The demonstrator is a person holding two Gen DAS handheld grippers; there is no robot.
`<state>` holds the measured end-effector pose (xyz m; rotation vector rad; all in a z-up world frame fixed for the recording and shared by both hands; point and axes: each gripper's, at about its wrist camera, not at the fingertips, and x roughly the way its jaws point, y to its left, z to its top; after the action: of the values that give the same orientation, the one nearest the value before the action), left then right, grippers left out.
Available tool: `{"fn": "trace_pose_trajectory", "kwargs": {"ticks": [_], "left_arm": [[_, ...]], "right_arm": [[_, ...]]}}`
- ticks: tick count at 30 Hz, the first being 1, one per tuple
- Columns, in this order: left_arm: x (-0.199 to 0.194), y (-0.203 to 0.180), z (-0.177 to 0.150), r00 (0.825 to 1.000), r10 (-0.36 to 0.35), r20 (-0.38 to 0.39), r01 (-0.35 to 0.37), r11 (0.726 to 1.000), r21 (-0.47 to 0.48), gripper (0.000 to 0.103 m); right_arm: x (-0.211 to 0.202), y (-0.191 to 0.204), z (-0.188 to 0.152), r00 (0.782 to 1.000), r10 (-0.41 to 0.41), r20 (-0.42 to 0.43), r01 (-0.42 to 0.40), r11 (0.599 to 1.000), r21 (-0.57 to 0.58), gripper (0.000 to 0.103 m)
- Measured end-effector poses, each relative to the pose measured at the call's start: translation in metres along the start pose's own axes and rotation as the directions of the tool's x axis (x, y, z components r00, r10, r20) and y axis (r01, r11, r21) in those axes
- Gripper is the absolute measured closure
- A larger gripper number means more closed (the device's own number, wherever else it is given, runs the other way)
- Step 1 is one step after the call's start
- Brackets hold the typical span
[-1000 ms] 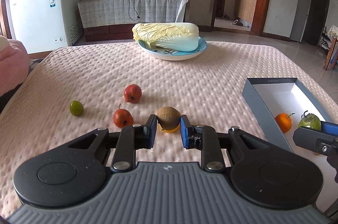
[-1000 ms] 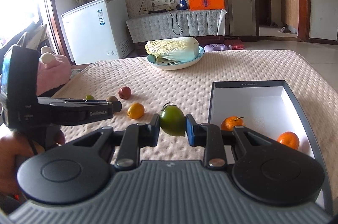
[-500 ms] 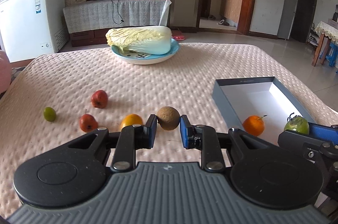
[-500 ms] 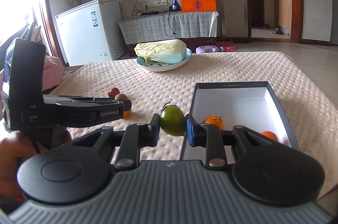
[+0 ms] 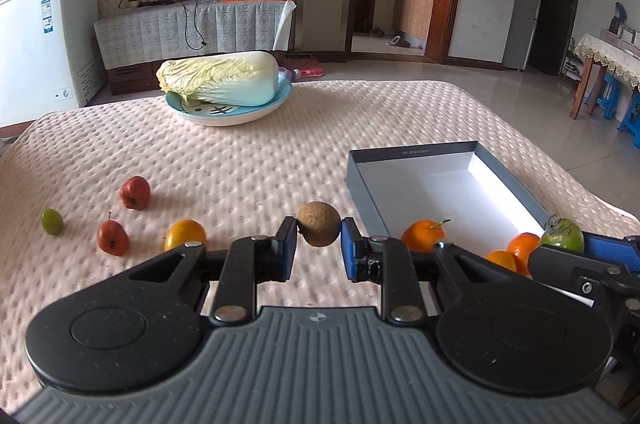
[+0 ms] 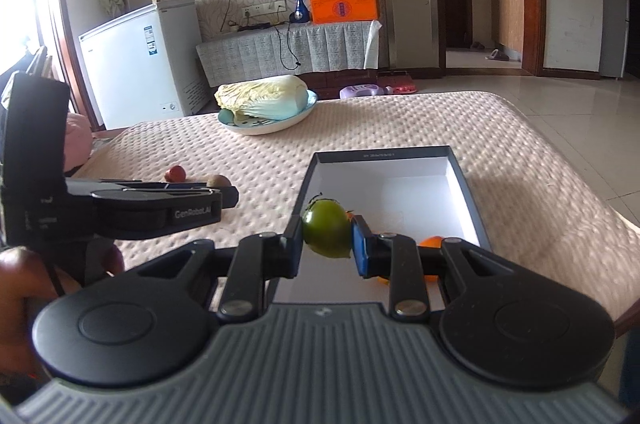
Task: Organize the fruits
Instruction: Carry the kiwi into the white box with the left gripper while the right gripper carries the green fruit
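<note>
Two oranges [image 6: 432, 242] sit half-hidden behind right fingers [image 6: 362, 248] gripping green fruit [image 6: 326, 234]; left fingers [image 5: 350, 248] grip kiwi [image 5: 319, 229]

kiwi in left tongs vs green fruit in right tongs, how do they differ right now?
Colour: the kiwi is dull brown, the green fruit glossy green.
Stem: the green fruit shows a stem on top, the kiwi none.
Place: the green fruit hangs over the near end of the box, the kiwi over the cloth beside the box.
Shared: each is pinched between tongs, left tongs, right tongs, off the table.
</note>
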<state>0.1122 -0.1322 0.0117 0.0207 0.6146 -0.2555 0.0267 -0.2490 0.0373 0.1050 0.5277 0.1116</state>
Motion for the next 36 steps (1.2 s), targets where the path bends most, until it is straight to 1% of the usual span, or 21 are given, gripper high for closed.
{"fn": "trace_pose_trajectory", "kwargs": {"ticks": [26,36], "left_arm": [[0.009,-0.049,-0.002,0.996,-0.086,-0.001,0.086,0.996,0.036,0.075],[0.015,-0.079,-0.007,0.991,-0.134,-0.014,0.135,0.988,0.073,0.075]], "right_arm": [[-0.012,-0.031,-0.008,0.998,-0.061,-0.025,0.061,0.998,0.004,0.074],[-0.015,-0.039,-0.012,0.996,-0.071,-0.044,0.072,0.997,0.000,0.074]]}}
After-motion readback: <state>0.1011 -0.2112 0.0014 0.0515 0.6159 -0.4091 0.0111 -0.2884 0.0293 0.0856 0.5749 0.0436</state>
